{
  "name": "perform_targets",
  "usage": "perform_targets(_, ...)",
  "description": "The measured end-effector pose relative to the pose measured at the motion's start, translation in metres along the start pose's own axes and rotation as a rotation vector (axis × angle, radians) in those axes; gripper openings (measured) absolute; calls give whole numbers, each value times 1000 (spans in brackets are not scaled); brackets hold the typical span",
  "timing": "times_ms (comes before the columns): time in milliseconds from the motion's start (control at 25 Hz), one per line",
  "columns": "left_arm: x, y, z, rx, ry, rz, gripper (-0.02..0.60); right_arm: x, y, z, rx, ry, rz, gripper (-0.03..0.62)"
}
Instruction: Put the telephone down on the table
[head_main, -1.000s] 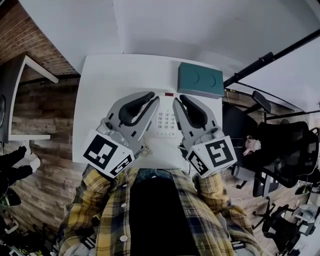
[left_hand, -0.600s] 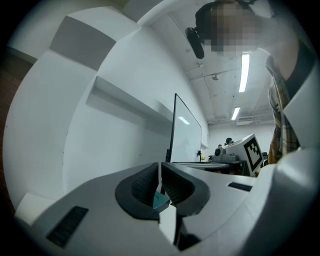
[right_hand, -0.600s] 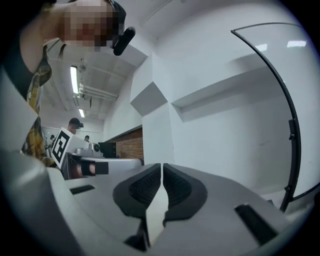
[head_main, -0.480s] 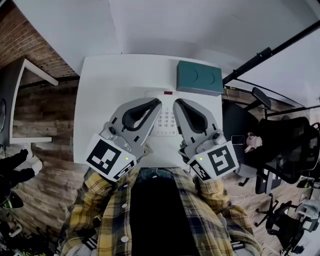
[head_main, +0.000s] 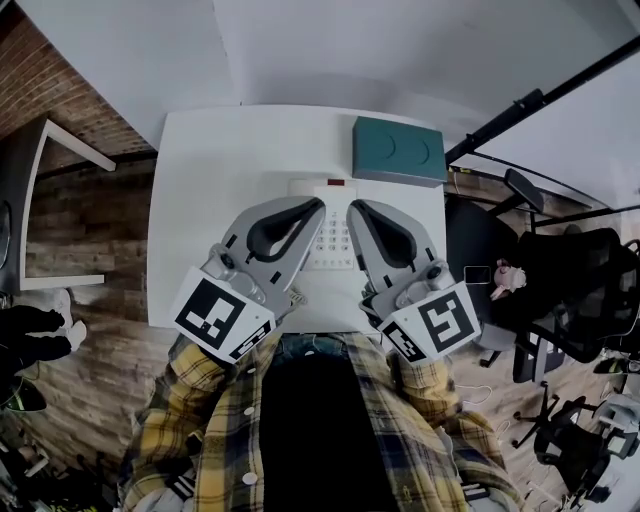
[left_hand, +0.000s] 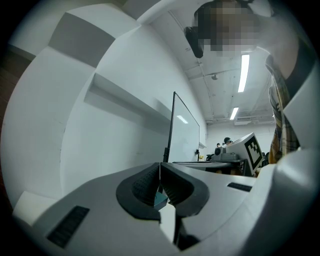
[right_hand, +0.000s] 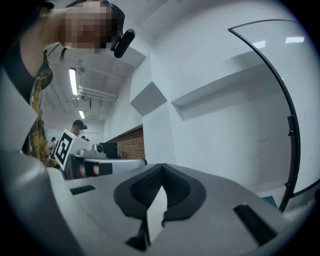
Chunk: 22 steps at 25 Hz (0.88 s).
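White table (head_main: 210, 200) on a wood-plank floor (head_main: 90, 230), plain wall (head_main: 350, 50) past its far edge. Over the near half: left gripper (head_main: 318, 203) & right gripper (head_main: 352, 205), both held level, side by side, tips angled in toward each other. Each one's own view shows jaws fully together w/ nothing btwn the pads. Left gripper view gives only a sliver of teal far behind the gap, right gripper view only bare white. So both are closed & empty.

Straight btwn the two lies the telephone (head_main: 332, 240), flat on the table, keypad up. Long axis runs near edge to far edge, red lamp (head_main: 336, 184) at the far end. Looks already set down, not held. Neither hand is clearly nearer: it's flanked evenly, tips about level w/ its far half. Handset: can't tell, gripper bodies cover the sides. Coiled cord (head_main: 296, 297) peeks out at the near edge by the left gripper. Teal box (head_main: 398, 152) sits toward the far right corner, apart from the telephone.

Any regrasp prob. needs jaws opened first, then coming in across the short axis.
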<state>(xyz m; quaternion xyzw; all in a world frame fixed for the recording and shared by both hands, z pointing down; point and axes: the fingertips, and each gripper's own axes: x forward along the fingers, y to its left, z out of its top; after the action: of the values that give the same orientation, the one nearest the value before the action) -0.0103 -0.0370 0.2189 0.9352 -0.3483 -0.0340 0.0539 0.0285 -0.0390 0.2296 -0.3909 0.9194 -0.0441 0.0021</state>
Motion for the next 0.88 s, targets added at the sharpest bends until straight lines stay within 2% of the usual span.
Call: perform_targets(880,8,3,-11,-36,23,-27,20,5,-9,-12,5,47,-6,25)
